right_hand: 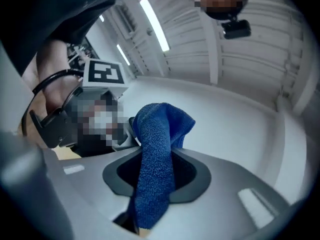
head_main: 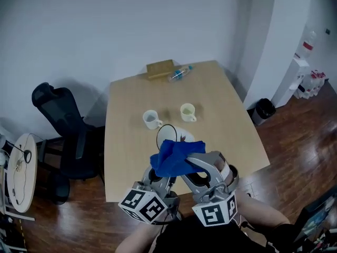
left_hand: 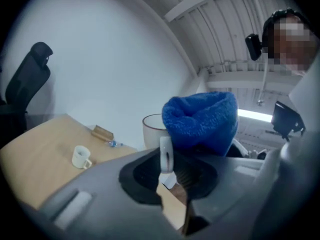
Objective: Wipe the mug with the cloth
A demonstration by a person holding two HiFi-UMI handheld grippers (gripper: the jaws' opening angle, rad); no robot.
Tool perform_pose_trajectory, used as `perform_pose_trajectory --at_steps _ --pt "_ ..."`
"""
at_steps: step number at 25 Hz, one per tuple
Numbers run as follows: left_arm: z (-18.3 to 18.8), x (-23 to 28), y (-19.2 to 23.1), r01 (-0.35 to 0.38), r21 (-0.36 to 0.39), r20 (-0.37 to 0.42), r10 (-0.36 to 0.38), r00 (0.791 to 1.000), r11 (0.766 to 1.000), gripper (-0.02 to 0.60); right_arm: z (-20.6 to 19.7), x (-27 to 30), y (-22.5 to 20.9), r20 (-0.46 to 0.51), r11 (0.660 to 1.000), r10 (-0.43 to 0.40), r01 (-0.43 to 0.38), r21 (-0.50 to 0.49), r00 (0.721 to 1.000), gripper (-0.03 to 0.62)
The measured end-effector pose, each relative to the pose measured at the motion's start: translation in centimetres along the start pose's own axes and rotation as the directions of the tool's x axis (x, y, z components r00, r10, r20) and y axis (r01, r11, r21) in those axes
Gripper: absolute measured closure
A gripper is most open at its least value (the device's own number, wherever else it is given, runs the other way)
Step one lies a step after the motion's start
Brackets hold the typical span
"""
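Left tool (left_hand: 167,170): jaws shut tight on the white handle of the mug (left_hand: 151,130), which I hold up clear of the bench (head_main: 231,120). Right tool (right_hand: 150,184): jaws partly closed, clamped on the blue cloth (right_hand: 159,144) — its bunched end sits against the mug's mouth. Pick-up done, I judge; the wiping of rim and walls remains, then set-down. Untouched on the bench: a white cup (head_main: 151,119), a cream cup (head_main: 187,112).

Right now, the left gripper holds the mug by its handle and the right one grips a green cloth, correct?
The cloth in the right gripper is blue, not green; the right gripper view shows it. The rest holds.
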State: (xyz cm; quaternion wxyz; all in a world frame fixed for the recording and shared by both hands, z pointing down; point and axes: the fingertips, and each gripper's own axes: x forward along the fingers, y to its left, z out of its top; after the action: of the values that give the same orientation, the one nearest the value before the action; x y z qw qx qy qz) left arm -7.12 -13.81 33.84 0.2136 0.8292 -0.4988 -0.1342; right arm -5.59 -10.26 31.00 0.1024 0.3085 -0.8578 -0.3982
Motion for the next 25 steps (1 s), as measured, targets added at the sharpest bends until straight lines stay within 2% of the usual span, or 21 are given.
perform_pose_trajectory --at_steps 2,4,6,7,8,9,10,11,12,13,14,15,17,18,19,20,21,23,25 --pt "0.1 -0.2 -1.0 0.032 0.057 -0.006 -0.032 0.999 0.998 0.522 0.5 -0.8 -0.4 -0.004 0.999 0.0 0.0 -0.042 1.0 0.477" --pt "-0.1 -0.7 -1.9 0.086 0.104 -0.024 -0.084 0.996 0.991 0.52 0.7 -1.6 -1.5 0.008 0.999 0.036 -0.036 0.017 0.999 0.477" --pt "-0.1 -1.4 -2.7 0.156 0.134 -0.047 -0.151 0.987 0.979 0.52 0.9 -2.2 -2.8 0.04 0.981 0.114 -0.119 0.151 0.993 0.477" --pt "-0.1 -1.8 -3.1 0.193 0.147 -0.061 -0.186 0.981 0.97 0.52 0.6 -2.6 -3.3 0.055 0.953 0.151 -0.161 0.258 0.987 0.477" --pt "-0.2 -2.3 -3.4 0.234 0.155 -0.076 -0.224 0.972 0.96 0.52 0.1 -3.1 -3.9 0.072 0.896 0.17 -0.184 0.405 0.983 0.477" --pt "-0.2 -2.9 -3.8 0.28 0.157 -0.093 -0.268 0.959 0.947 0.52 -0.5 -3.5 -4.7 0.103 0.803 0.171 -0.199 0.562 0.98 0.477" --pt "-0.3 -3.5 -4.3 0.333 0.153 -0.111 -0.318 0.942 0.931 0.52 -0.7 -3.7 -5.6 0.163 0.698 0.171 -0.237 0.676 0.972 0.477" --pt "-0.3 -4.2 -5.0 0.389 0.147 -0.128 -0.373 0.919 0.909 0.52 -0.7 -3.9 -6.4 0.25 0.601 0.181 -0.308 0.737 0.951 0.477" --pt "-0.2 -4.9 -5.7 0.448 0.146 -0.143 -0.429 0.892 0.882 0.52 -0.9 -4.1 -7.0 0.344 0.505 0.196 -0.395 0.767 0.918 0.477" --pt "-0.1 -5.7 -6.5 0.504 0.149 -0.155 -0.484 0.861 0.85 0.52 -1.1 -4.4 -7.2 0.433 0.388 0.21 -0.481 0.786 0.877 0.477" --pt "-0.1 -6.4 -7.2 0.557 0.153 -0.165 -0.535 0.829 0.816 0.52 -1.4 -4.7 -7.2 0.516 0.245 0.214 -0.557 0.794 0.829 0.477" --pt "-0.1 -7.2 -8.0 0.605 0.151 -0.174 -0.582 0.794 0.781 0.52 -1.6 -5.2 -6.9 0.601 0.082 0.203 -0.625 0.776 0.773 0.477" --pt "-0.5 -8.9 -9.5 0.693 0.132 -0.195 -0.667 0.719 0.709 0.52 -1.7 -6.1 -6.1 0.759 -0.249 0.114 -0.722 0.646 0.64 0.477" --pt "-0.9 -9.8 -10.2 0.735 0.12 -0.212 -0.706 0.676 0.668 0.52 -1.7 -6.5 -5.6 0.812 -0.382 0.055 -0.739 0.554 0.581 0.478" --pt "-1.4 -10.6 -11.2 0.775 0.108 -0.229 -0.743 0.629 0.623 0.52 -1.5 -6.8 -4.8 0.846 -0.48 0.009 -0.74 0.471 0.533 0.479" --pt "-1.7 -11.3 -12.2 0.811 0.095 -0.245 -0.777 0.581 0.577 0.52 -1.1 -6.9 -3.7 0.868 -0.549 -0.014 -0.73 0.408 0.496 0.479" --pt "-2.0 -11.9 -13.3 0.843 0.083 -0.257 -0.806 0.534 0.532 0.52 -0.6 -6.9 -2.4 0.887 -0.599 -0.019 -0.716 0.359 0.461 0.479" --pt "-2.5 -12.8 -15.0 0.89 0.055 -0.269 -0.851 0.451 0.453 0.52 1.2 -7.5 -0.1 0.926 -0.679 -0.035 -0.689 0.254 0.375 0.48" --pt "-2.8 -13.4 -16.4 0.92 0.025 -0.264 -0.885 0.383 0.391 0.52 3.0 -8.8 1.1 0.957 -0.733 -0.098 -0.671 0.116 0.273 0.48"
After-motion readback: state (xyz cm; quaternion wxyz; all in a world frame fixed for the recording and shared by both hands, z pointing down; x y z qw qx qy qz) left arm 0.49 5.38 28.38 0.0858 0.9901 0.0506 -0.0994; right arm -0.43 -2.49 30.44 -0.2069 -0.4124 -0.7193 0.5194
